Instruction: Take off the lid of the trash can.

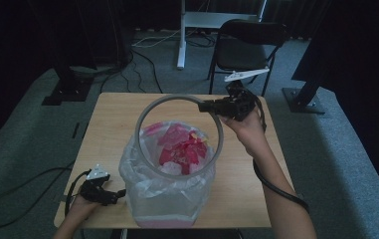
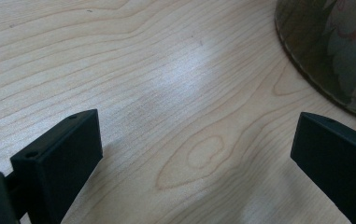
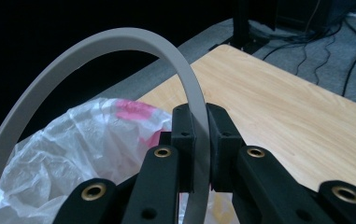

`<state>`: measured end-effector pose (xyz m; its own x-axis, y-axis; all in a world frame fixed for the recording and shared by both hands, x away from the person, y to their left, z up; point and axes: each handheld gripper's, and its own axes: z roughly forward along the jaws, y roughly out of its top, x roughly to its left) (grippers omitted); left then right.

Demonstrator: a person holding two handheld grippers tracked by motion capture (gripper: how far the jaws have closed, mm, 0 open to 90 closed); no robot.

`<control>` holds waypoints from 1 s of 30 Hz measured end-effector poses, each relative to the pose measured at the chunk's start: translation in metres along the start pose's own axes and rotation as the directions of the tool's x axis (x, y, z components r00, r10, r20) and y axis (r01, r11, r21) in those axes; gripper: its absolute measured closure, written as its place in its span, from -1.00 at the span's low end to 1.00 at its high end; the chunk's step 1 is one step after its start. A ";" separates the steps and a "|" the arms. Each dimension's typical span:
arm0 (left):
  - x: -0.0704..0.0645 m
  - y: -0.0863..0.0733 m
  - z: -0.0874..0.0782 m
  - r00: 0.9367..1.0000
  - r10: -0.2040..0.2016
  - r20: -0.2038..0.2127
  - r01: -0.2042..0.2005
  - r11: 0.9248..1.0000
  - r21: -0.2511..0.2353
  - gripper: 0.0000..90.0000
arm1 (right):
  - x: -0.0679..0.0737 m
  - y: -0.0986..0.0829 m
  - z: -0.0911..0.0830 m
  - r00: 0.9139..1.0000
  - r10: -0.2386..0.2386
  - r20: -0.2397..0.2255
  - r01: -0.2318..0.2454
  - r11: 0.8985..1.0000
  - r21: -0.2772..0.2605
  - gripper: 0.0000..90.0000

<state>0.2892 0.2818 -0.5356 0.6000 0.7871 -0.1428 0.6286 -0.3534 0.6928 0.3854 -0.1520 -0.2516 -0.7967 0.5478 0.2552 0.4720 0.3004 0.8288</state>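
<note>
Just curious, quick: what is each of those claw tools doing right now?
Left gripper: open, empty, low over the table beside the bin.
Right gripper: closed on the grey ring, held above the bin.

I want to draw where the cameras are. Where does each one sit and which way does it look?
High view: above the person's side, looking forward and down on the table; both forearms, left tongs, right tongs.
Left gripper view: on the left tongs, low over the wood; jaws wide apart.
Right gripper view: on the right tongs, facing the grey ring they clamp.
Shared: the bag-lined bin.
</note>
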 end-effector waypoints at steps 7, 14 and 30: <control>0.000 0.000 0.000 1.000 -0.002 0.001 0.002 1.000 0.000 -0.95 | -0.006 -0.001 -0.010 0.999 0.021 0.026 -0.021 0.999 -0.037 0.85; 0.000 0.000 0.000 1.000 -0.005 0.001 0.005 1.000 0.000 -0.95 | -0.015 -0.004 -0.020 0.998 0.056 0.037 -0.053 0.996 -0.070 0.85; 0.000 0.000 0.001 1.000 -0.003 0.000 0.003 1.000 0.003 -0.95 | -0.036 -0.014 -0.055 0.987 0.122 0.102 -0.108 0.985 -0.133 0.85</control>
<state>0.2901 0.2812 -0.5365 0.5979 0.7884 -0.1446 0.6321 -0.3528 0.6899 0.3865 -0.2184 -0.2450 -0.6906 0.6570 0.3024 0.5009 0.1329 0.8552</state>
